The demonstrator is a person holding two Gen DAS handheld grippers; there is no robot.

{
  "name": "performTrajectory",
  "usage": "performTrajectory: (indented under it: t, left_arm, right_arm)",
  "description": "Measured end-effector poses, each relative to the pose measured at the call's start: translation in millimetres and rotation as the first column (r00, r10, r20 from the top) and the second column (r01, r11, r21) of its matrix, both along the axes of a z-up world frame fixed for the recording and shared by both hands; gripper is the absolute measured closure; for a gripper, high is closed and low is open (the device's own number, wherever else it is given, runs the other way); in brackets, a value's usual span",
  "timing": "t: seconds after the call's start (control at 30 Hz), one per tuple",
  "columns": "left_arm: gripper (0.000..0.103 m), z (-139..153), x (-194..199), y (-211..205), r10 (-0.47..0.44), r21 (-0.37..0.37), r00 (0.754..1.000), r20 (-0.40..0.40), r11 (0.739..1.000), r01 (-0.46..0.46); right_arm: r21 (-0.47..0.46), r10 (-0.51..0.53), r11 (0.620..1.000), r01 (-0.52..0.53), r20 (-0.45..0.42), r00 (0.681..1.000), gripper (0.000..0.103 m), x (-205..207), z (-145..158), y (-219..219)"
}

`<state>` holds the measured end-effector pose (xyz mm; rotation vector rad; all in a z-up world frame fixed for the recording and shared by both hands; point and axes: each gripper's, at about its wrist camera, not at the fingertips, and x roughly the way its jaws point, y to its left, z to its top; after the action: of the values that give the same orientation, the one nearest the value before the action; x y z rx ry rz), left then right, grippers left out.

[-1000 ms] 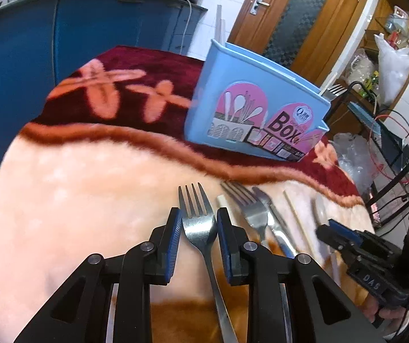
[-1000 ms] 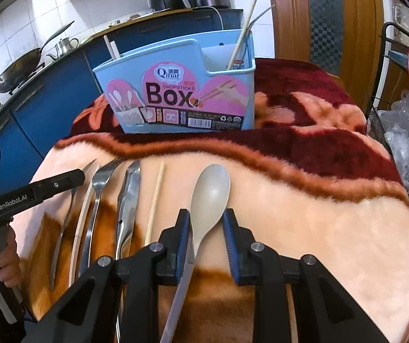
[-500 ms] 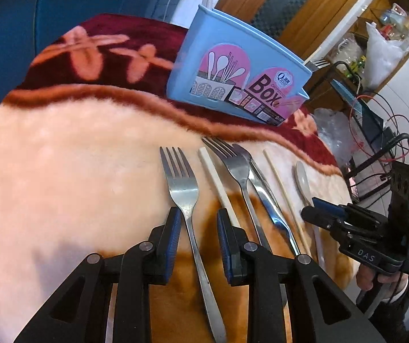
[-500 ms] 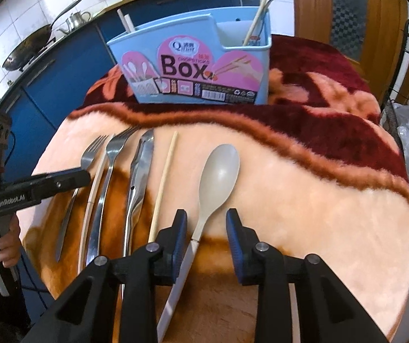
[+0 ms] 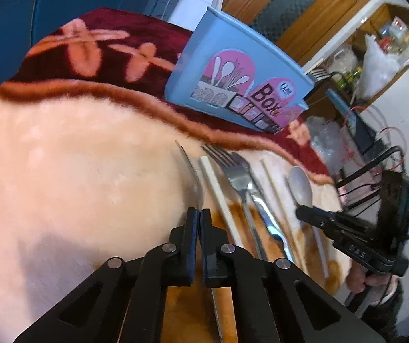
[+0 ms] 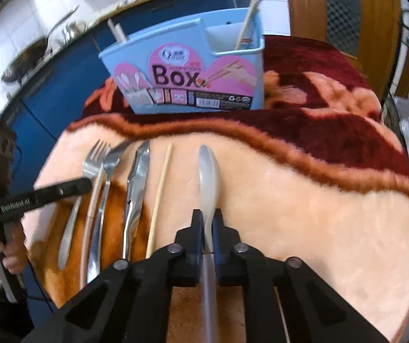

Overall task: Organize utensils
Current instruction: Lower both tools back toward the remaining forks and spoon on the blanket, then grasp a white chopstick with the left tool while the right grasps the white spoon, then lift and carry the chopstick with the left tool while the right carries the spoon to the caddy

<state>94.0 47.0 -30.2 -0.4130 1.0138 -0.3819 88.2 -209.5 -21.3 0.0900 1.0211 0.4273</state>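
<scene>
My left gripper is closing tight on the neck of a steel fork, which stands on its edge between the pads. A pale spoon is likewise on edge, its handle pinched as my right gripper closes on it. Between them on the peach blanket lie a white chopstick, a second fork, a knife and a wooden chopstick. The blue utensil box stands upright behind on the dark red part, with chopsticks in it. A hand holds the left gripper.
Blue kitchen cabinets run behind and to the left of the table. A black wire rack and plastic bags stand past the table's right edge. The blanket to the right of the spoon is bare.
Both grippers went from open around their utensils to shut on them. The fork and the spoon have turned from flat onto their edges. Both views tipped further down.
</scene>
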Motion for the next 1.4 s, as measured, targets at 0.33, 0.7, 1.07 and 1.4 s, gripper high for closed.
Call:
performTrajectory:
  t: [0.33, 0.7, 1.07, 1.4]
  left_arm:
    - [0.102, 41, -27, -2, 0.036, -0.009, 0.974, 0.221, 0.999, -0.035]
    - [0.102, 99, -9, -4, 0.100, 0.008, 0.882, 0.460, 0.993, -0.116]
    - [0.102, 137, 44, -15, 0.187, 0.012, 0.725, 0.663, 0.966, -0.260]
    - [0.102, 148, 77, -27, 0.246, 0.003, 0.570, 0.784, 0.916, -0.400]
  right_arm:
    - [0.141, -0.042, 0.990, 0.017, 0.176, 0.984, 0.095, -22, 30, -8]
    - [0.211, -0.107, 0.977, 0.037, 0.333, 0.937, 0.095, -23, 49, -7]
    - [0.241, -0.125, 0.969, 0.044, 0.331, 0.935, 0.095, -14, 39, -13]
    - [0.243, -0.127, 0.969, 0.040, 0.357, 0.925, 0.095, -13, 41, -21]
